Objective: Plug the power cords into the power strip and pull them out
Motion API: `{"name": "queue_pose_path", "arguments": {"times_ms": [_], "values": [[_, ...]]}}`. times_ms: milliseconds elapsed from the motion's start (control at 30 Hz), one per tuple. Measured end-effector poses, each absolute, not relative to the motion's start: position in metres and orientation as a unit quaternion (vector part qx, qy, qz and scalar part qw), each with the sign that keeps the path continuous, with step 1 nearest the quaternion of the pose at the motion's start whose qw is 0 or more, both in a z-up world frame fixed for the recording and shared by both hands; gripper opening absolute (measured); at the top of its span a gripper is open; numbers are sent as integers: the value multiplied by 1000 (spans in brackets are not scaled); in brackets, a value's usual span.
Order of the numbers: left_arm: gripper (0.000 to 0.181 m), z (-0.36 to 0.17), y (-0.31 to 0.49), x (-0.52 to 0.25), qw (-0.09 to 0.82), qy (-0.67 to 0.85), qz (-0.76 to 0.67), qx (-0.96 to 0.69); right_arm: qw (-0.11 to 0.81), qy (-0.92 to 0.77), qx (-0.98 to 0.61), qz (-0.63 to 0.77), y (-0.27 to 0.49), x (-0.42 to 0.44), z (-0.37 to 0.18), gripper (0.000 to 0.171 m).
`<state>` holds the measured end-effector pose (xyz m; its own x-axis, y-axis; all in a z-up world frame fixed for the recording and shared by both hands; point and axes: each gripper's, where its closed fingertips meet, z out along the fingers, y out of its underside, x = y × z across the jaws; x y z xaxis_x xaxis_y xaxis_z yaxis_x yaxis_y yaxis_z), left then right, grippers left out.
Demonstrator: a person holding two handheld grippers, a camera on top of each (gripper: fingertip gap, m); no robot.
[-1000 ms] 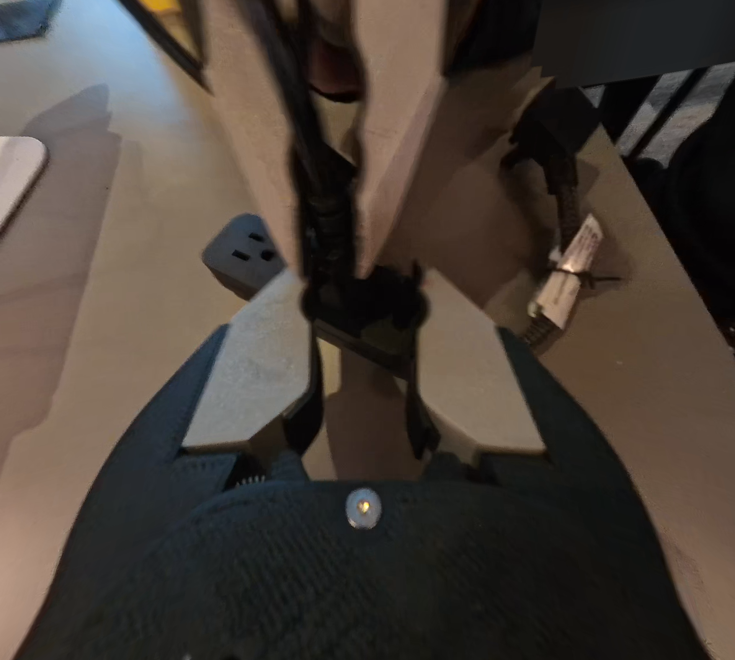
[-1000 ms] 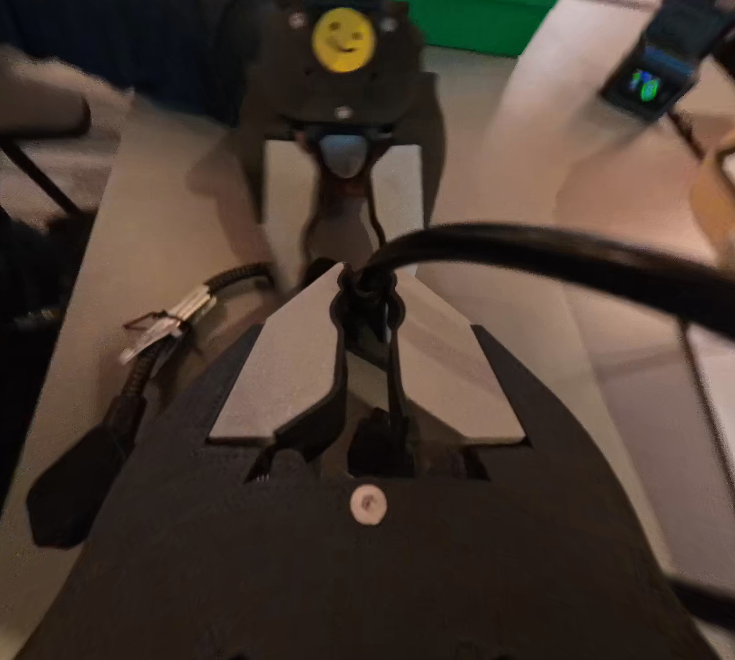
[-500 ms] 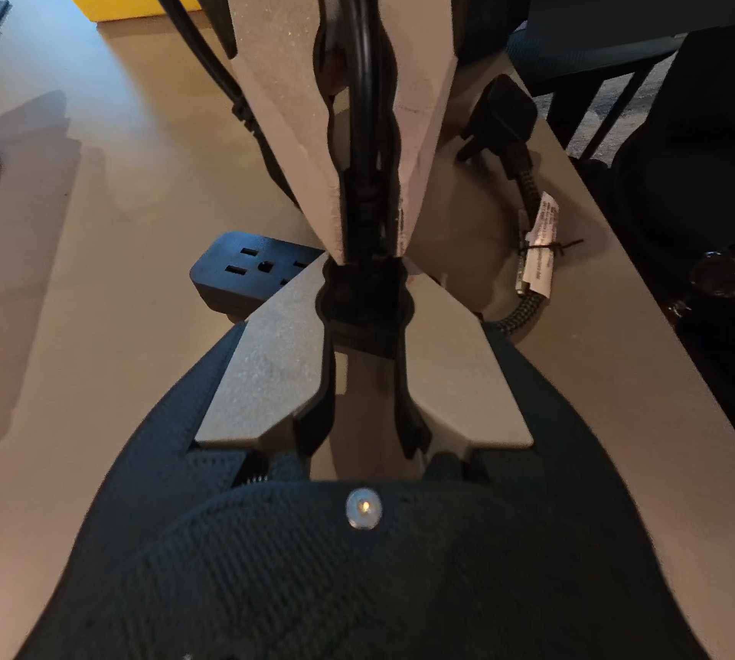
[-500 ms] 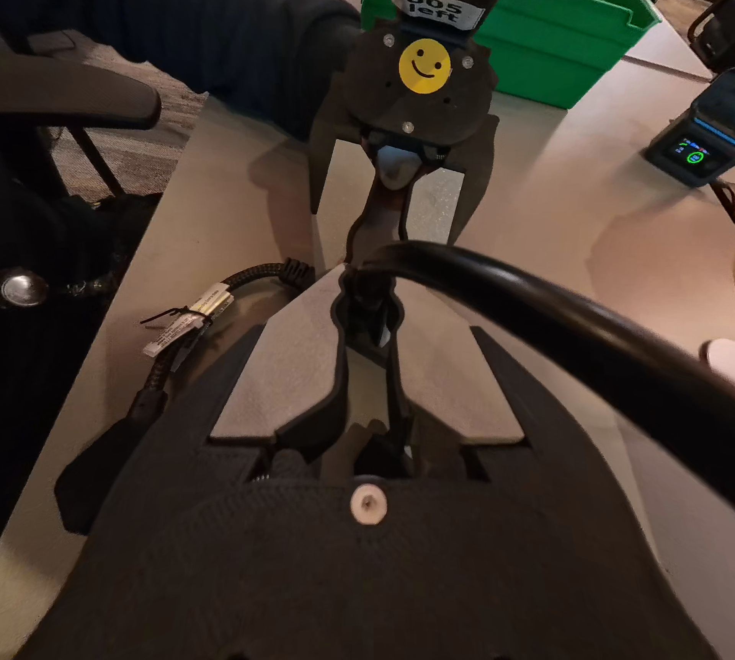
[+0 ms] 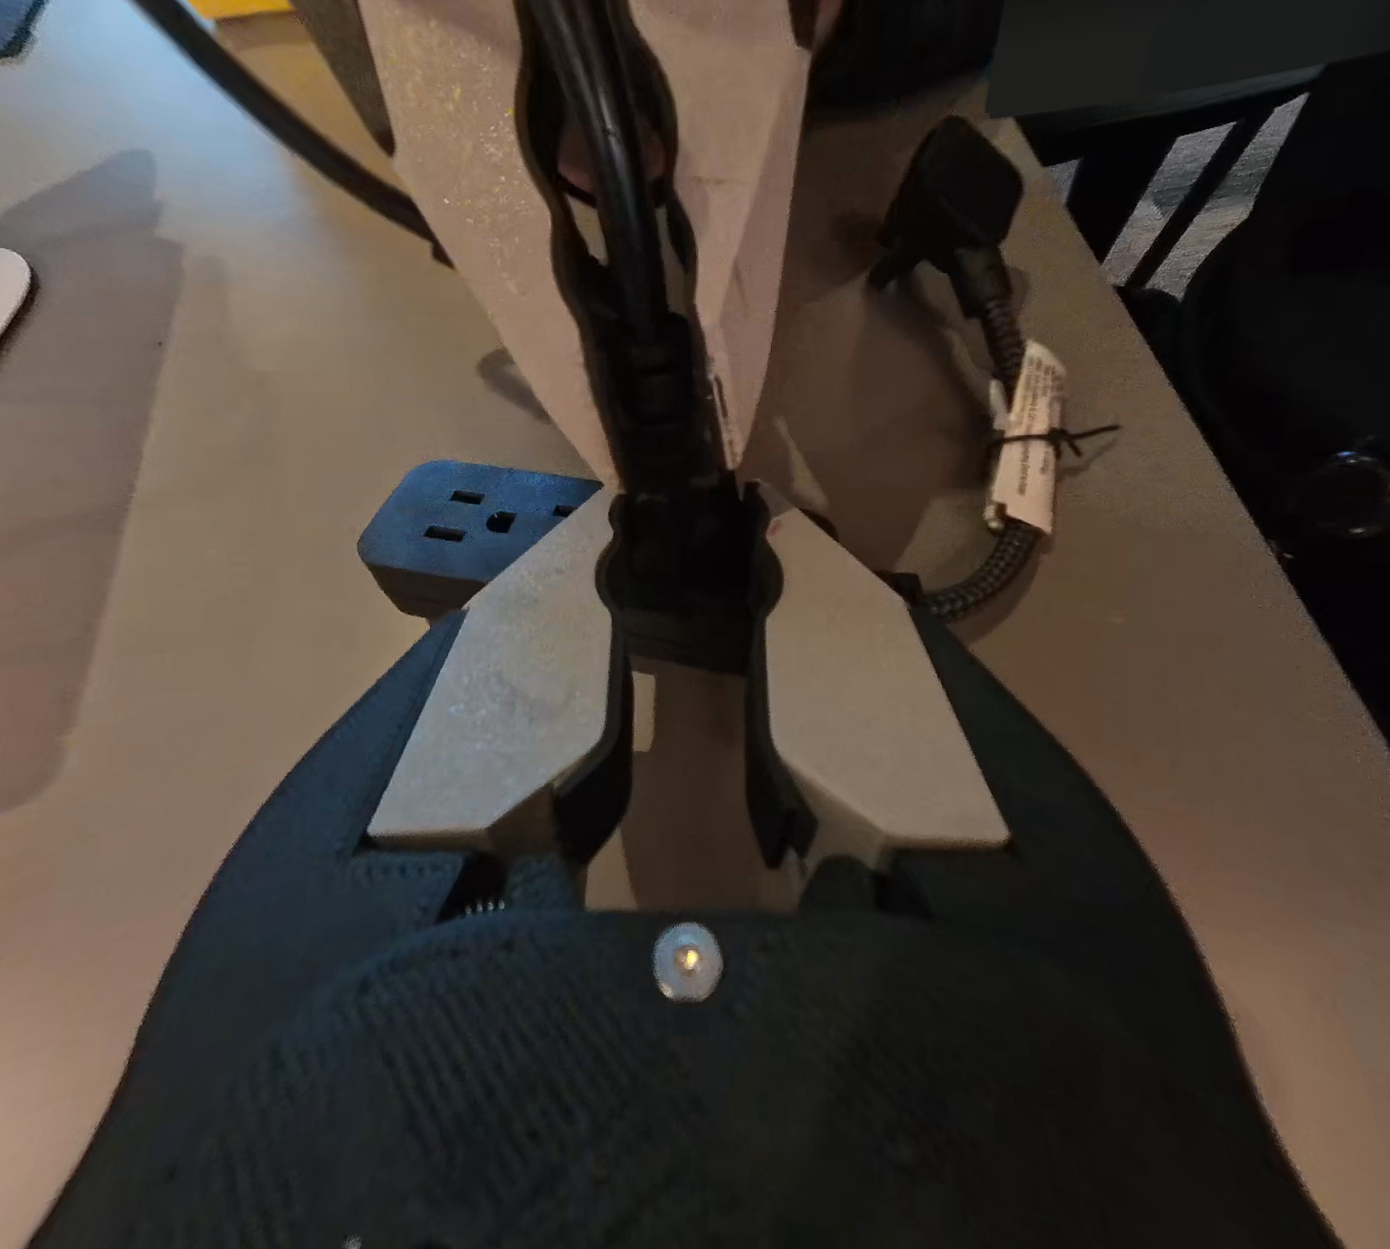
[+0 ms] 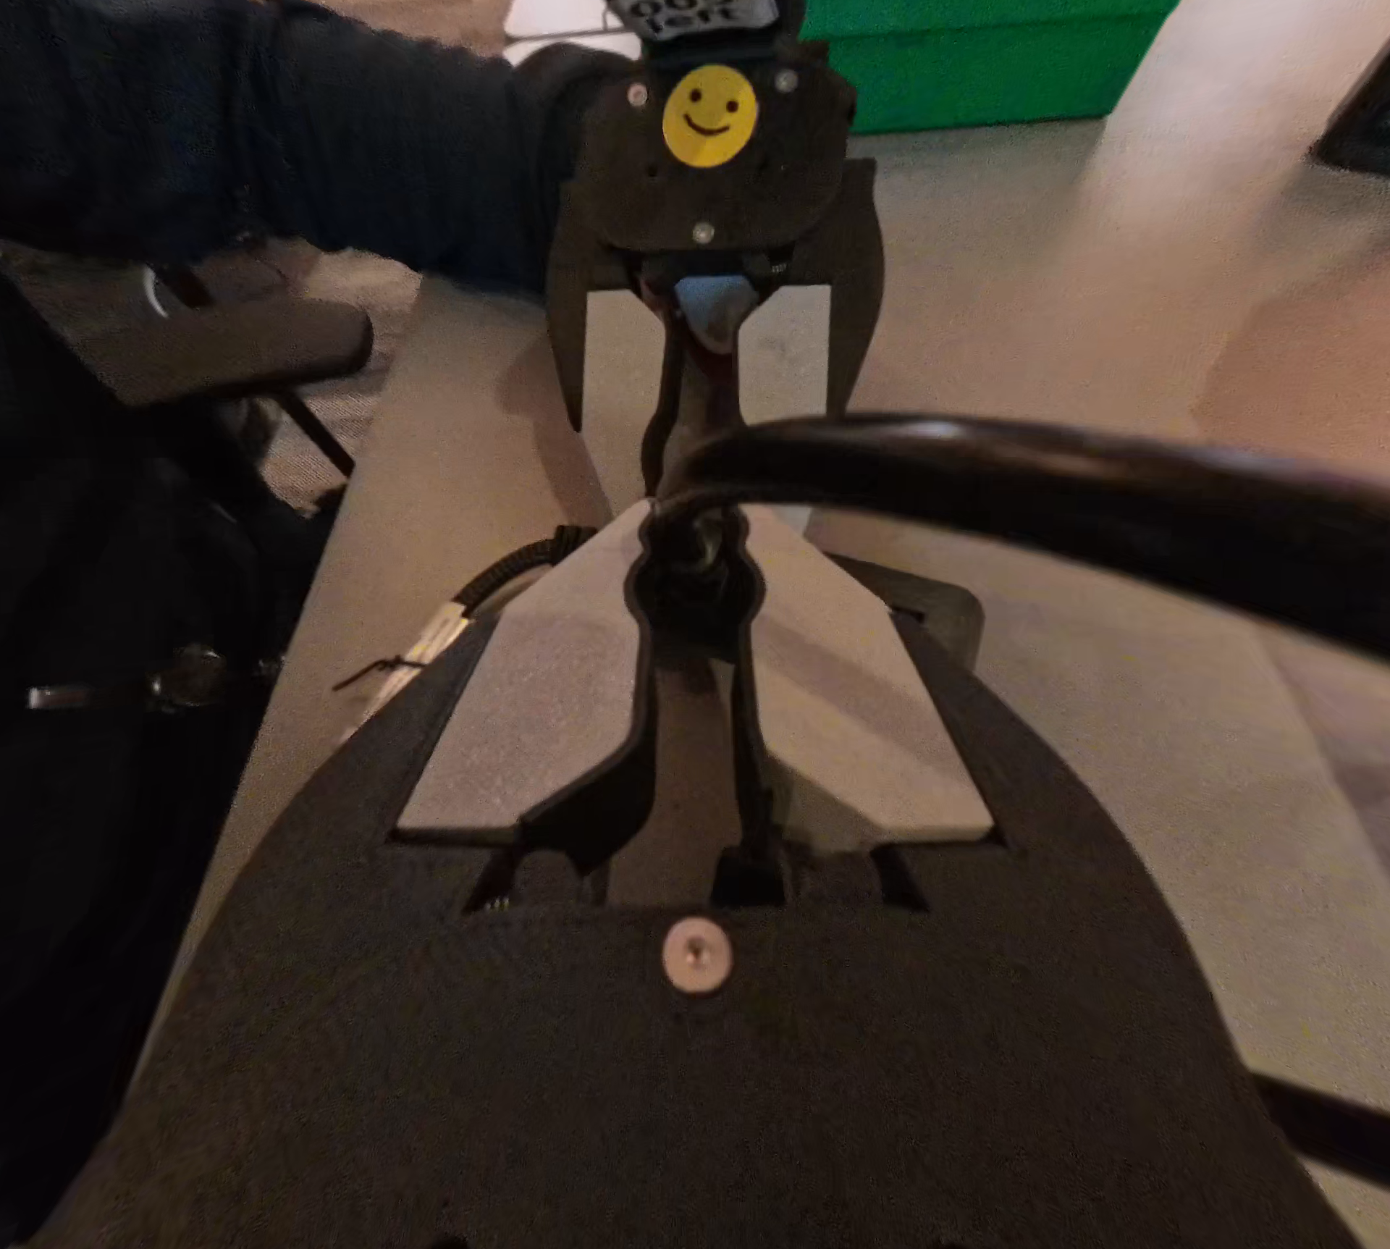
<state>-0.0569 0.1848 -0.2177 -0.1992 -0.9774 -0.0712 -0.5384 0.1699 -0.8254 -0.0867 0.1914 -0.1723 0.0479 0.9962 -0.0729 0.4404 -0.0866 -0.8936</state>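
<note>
Both grippers are clenching: left gripper (image 5: 688,536) on strip (image 5: 481,536), right gripper (image 6: 696,581) on plug (image 6: 696,600) mid-frame; next, judged, pressing or pulling straight.

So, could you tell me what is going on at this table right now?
A person is working two handheld tools over a black power strip on the table. The left tool grips the strip's body, while the right tool is shut on a black plug at the strip. A second, braided cord lies loose nearby.
</note>
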Motion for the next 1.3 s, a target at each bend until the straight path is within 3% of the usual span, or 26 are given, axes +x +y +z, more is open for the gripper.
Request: {"name": "queue_pose_path", "arguments": {"times_ms": [133,233,367,467,600,733,833,967,1100,1233,1300], "values": [[28,-218,175,-61,308,702,-357,-533,435,-661,-581,192,182,-92,-175,11],[29,-218,184,-58,317,684,-349,-557,401,-607,-622,288,195,-86,-174,12],[29,-218,175,-58,311,699,-357,-536,439,-656,-586,184,183,-88,-175,11],[29,-218,183,-56,309,679,-355,-563,394,-598,-628,305,195,-83,-174,12],[28,-218,176,-57,304,695,-359,-544,425,-643,-598,223,184,-87,-175,11],[29,-219,187,-55,310,672,-353,-572,396,-596,-631,300,197,-83,-175,11],[28,-219,177,-58,304,693,-360,-547,422,-643,-600,222,183,-89,-175,11],[28,-219,187,-55,299,665,-361,-581,395,-605,-633,277,200,-82,-175,12],[28,-219,173,-58,293,696,-370,-541,430,-662,-587,180,180,-88,-174,11],[28,-220,190,-53,290,660,-368,-587,415,-629,-625,202,201,-80,-176,13],[28,-219,187,-54,300,668,-364,-576,438,-652,-602,144,194,-84,-174,12]]}}
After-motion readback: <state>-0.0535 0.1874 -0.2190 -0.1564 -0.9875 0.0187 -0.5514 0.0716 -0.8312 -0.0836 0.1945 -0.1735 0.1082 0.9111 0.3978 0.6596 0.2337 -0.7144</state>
